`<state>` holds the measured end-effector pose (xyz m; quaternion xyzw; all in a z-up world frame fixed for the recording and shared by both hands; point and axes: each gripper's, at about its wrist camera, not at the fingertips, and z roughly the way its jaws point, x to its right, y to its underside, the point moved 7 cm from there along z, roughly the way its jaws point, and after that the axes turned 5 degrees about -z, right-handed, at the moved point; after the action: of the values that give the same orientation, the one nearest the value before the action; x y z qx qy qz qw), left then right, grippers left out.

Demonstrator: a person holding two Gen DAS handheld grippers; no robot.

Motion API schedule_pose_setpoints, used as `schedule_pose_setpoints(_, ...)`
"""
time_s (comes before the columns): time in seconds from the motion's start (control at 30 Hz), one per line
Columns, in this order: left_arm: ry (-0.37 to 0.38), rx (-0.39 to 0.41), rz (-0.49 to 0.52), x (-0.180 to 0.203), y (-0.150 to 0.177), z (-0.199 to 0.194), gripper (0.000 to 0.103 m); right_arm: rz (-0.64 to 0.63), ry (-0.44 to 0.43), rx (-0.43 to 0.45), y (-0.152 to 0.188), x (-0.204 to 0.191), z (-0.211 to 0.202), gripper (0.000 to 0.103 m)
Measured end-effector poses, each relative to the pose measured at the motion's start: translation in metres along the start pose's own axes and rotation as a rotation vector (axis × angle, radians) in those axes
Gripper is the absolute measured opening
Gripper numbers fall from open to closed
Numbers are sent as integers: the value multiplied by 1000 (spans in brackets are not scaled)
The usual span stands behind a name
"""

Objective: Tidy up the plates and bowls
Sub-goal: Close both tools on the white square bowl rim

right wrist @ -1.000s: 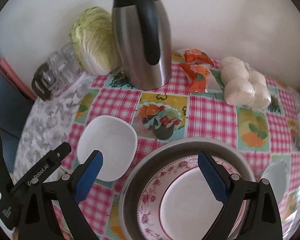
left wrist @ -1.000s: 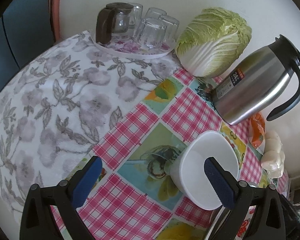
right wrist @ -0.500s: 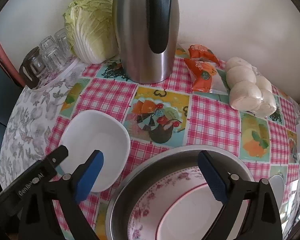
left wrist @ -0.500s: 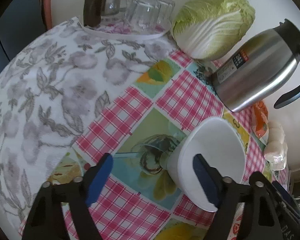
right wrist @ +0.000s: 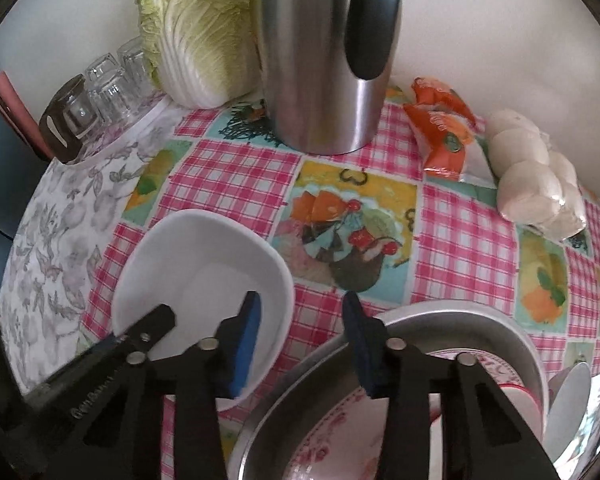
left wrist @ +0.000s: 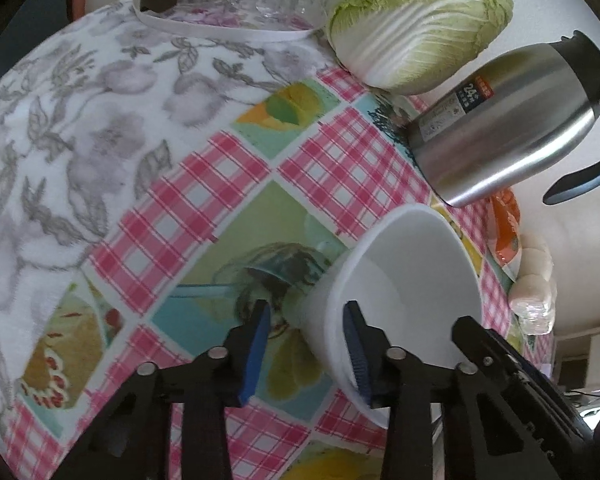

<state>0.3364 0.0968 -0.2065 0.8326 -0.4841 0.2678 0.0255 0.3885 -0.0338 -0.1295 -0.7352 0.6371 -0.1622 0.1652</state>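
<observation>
Left hand-held gripper (left wrist: 305, 336): jaws have just been closing and now straddle the near wall of the white bowl (left wrist: 412, 280), 1 pad inside, 1 outside, contact unclear. Right hand-held gripper (right wrist: 300, 332): jaws also just narrowed, 1 pad inside the bowl's right side, the other over the metal basin (right wrist: 480, 328) rim, gripping nothing. Bowl sits on the checked surface (right wrist: 228, 176), beside the basin holding floral plates (right wrist: 324, 436).
</observation>
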Motion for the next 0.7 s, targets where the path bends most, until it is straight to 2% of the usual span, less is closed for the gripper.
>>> schedule_pose_setpoints(0.1, 24, 4, 0, 3, 1, 2, 25, -10, 1, -5, -1, -4, 5, 28)
schedule_pose_setpoints(0.3, 46, 9, -19, -2, -2, -1, 22, -33, 1, -7, 1, -10, 8, 16)
schedule_pose_setpoints(0.47, 64, 3, -13, -1, -2, -6, 22, -34, -10, 4, 2, -11, 3, 15)
schedule_pose_setpoints(0.7, 54, 72, 48, 11, -5, -37, 22, -25, -28, 45, 1, -15, -19, 15)
